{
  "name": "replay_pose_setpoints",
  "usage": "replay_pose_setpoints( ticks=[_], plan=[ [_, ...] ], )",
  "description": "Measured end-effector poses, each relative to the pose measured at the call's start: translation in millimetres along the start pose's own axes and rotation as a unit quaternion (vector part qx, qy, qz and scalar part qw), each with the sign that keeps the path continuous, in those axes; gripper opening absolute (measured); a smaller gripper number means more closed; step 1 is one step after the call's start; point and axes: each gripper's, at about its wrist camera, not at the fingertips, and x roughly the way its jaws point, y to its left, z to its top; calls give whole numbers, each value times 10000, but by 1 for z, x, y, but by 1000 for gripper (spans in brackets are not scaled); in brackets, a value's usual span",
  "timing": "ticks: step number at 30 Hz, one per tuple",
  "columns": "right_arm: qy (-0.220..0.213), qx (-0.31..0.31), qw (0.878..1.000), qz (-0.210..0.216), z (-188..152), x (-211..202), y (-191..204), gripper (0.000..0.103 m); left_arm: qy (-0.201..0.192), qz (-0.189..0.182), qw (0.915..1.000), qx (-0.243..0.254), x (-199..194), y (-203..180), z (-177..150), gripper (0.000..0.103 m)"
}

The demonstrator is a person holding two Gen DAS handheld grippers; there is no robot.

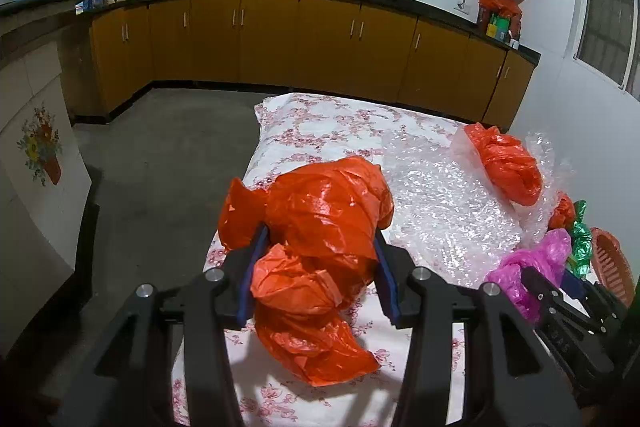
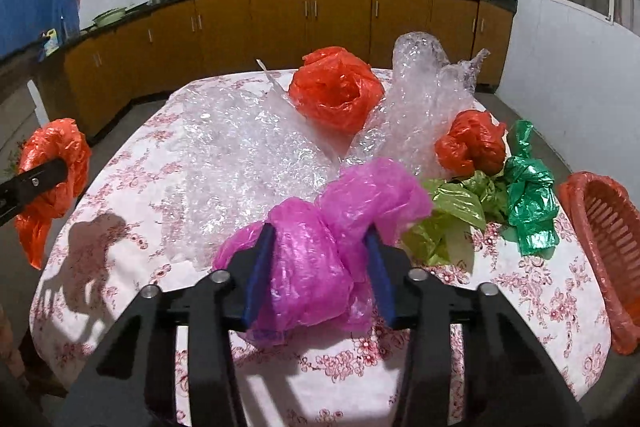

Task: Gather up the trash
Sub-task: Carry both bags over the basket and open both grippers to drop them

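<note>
My left gripper (image 1: 318, 251) is shut on a crumpled orange plastic bag (image 1: 320, 223) and holds it above the left edge of the floral-cloth table (image 1: 320, 123); the bag also shows in the right wrist view (image 2: 52, 163). My right gripper (image 2: 320, 247) is shut on a crumpled pink plastic bag (image 2: 320, 251) above the table's near side; it shows in the left wrist view (image 1: 532, 267). On the table lie a second orange bag (image 2: 336, 87), a small orange bag (image 2: 468, 143), green bags (image 2: 528, 195) and a sheet of bubble wrap (image 2: 240, 155).
An orange plastic basket (image 2: 604, 247) lies at the table's right edge. Kitchen cabinets (image 1: 280, 39) with woks on the counter run along the far wall. A white cabinet with a flower sticker (image 1: 40, 147) stands left of the table, across a strip of grey floor.
</note>
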Motion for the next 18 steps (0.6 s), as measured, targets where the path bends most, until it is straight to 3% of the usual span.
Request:
replay_pose_setpoints(
  ticks=[11, 18],
  plan=[
    [-483, -41, 9988, -79, 1, -48, -23, 40, -31, -242, 9996, 166, -10, -21, 1, 47],
    [-761, 98, 9952, -600, 9, -75, -64, 40, -58, -547, 9977, 406, -15, -57, 2, 47]
  ],
)
